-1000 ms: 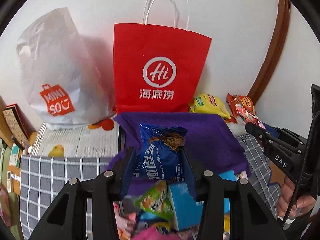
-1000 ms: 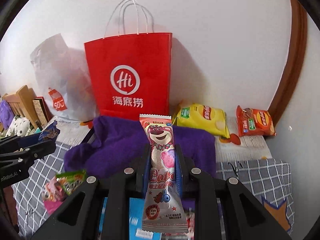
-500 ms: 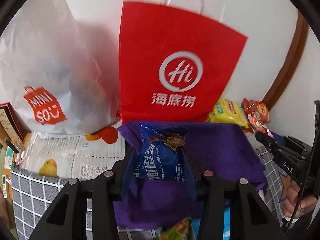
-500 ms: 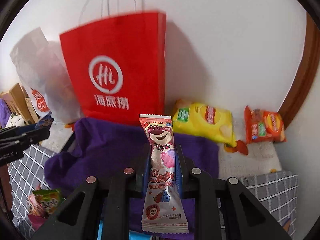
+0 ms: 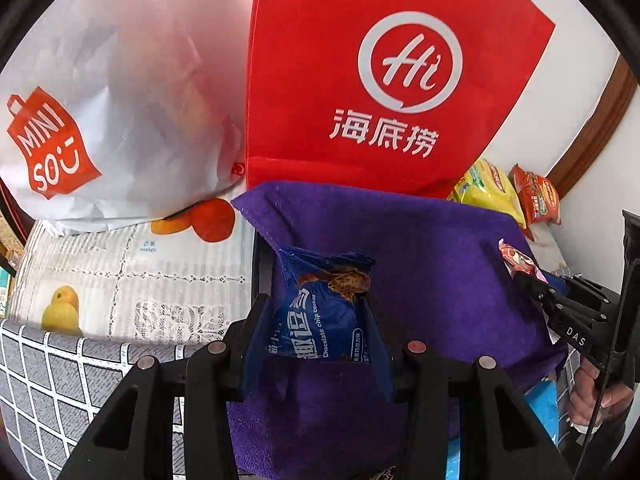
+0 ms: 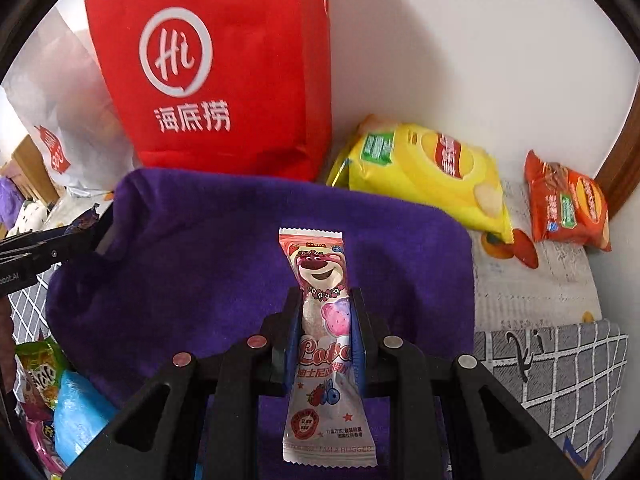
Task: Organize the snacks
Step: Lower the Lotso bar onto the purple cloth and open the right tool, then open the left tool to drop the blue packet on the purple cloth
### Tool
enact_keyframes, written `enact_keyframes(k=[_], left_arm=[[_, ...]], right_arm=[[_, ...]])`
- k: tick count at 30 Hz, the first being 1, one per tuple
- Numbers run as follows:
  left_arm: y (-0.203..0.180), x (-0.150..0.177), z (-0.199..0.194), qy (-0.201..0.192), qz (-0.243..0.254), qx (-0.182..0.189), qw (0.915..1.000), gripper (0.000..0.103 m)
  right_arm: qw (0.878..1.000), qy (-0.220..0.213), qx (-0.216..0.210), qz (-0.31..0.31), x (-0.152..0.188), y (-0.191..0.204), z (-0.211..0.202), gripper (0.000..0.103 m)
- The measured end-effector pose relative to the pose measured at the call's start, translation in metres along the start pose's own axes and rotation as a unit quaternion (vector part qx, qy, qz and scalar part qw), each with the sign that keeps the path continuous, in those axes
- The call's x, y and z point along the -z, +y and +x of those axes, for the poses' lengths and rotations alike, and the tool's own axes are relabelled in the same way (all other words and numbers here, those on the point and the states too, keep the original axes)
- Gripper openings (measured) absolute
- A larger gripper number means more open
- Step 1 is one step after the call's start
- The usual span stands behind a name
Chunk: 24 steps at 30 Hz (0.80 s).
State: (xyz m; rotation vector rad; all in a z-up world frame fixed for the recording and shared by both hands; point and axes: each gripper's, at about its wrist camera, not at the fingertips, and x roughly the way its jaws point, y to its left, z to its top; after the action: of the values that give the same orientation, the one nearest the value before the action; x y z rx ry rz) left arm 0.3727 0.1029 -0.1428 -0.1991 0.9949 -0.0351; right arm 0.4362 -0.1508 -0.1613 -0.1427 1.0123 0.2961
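My left gripper [image 5: 316, 312] is shut on a blue chocolate chip cookie packet [image 5: 320, 320], held upright over a purple cloth [image 5: 420, 264]. In the right wrist view my right gripper [image 6: 325, 312] is shut on a pink bear-print candy packet [image 6: 320, 280], also over the purple cloth [image 6: 200, 248]. The right gripper [image 5: 532, 280] shows at the right edge of the left wrist view with the pink packet's tip [image 5: 516, 258] sticking out. The left gripper [image 6: 80, 232] reaches in from the left of the right wrist view.
A red paper bag [image 5: 380, 80] and a white plastic bag [image 5: 120, 100] stand against the wall behind the cloth. A yellow chip bag [image 6: 432, 172] and an orange snack bag [image 6: 568, 204] lie at the back right. Several loose snacks [image 6: 52, 392] lie front left on the checked tablecloth [image 6: 560, 380].
Both grippers have moved forward and down toward the purple cloth with their packets still gripped. The red bag and the cloth look larger and nearer.
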Motion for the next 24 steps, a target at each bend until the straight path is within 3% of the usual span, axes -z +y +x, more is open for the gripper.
enact_keyframes(k=[15, 19, 24], left_arm=[[-0.001, -0.002, 0.007, 0.018, -0.001, 0.007, 0.9998, 0.045], [0.0, -0.002, 0.006, 0.02, 0.001, 0.013, 0.9997, 0.046], [-0.002, -0.004, 0.002, 0.024, 0.002, 0.026, 0.9994, 0.057]], right_arm=[[1.0, 0.013, 0.01, -0.005, 0.0, 0.003, 0.009, 0.027], [1.0, 0.004, 0.006, -0.007, -0.001, 0.005, 0.003, 0.045], [1.0, -0.007, 0.004, -0.005, -0.004, 0.006, -0.007, 0.049]])
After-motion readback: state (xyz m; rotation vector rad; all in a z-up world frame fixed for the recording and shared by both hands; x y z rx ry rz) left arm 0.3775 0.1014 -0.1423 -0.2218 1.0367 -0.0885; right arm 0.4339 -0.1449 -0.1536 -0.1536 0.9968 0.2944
